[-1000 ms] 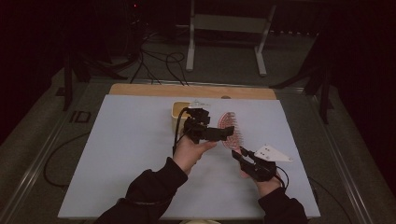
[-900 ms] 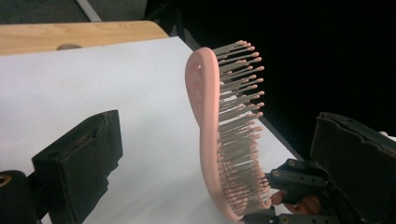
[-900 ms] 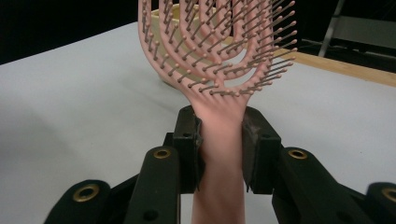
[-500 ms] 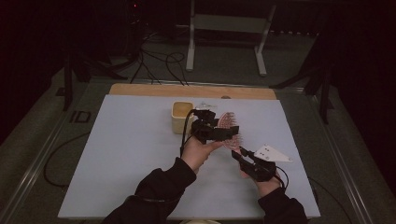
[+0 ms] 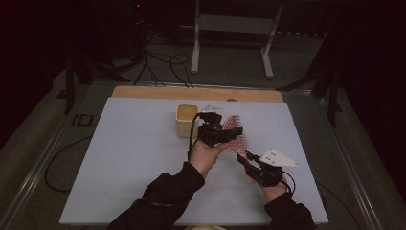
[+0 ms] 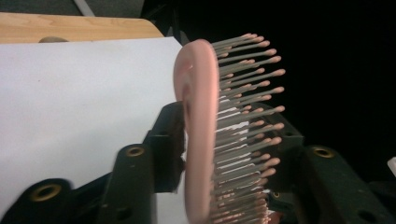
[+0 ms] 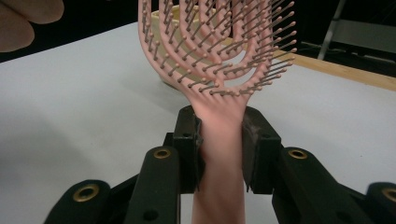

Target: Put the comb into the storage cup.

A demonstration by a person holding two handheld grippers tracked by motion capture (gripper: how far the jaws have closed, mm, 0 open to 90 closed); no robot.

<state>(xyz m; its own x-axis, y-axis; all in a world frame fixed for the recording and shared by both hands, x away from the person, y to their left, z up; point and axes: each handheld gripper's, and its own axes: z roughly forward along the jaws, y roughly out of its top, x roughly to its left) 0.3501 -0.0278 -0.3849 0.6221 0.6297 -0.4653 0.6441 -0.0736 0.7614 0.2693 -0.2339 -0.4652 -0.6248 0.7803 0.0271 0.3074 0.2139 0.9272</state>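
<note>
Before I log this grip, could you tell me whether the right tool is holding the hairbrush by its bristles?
No, the right tool clamps the pink hairbrush by its handle.

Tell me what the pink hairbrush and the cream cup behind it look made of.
Hairbrush: likely matte moulded plastic; one smooth pink piece with open loops and grey, ball-tipped bristles. Cup: cream, smooth and dull, plastic or ceramic; too far off to tell.

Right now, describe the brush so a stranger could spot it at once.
On the pale blue table, look right of the cream cup. The pink hairbrush is held above it between two hand-held grippers, the one openwork, bristled thing there.
</note>
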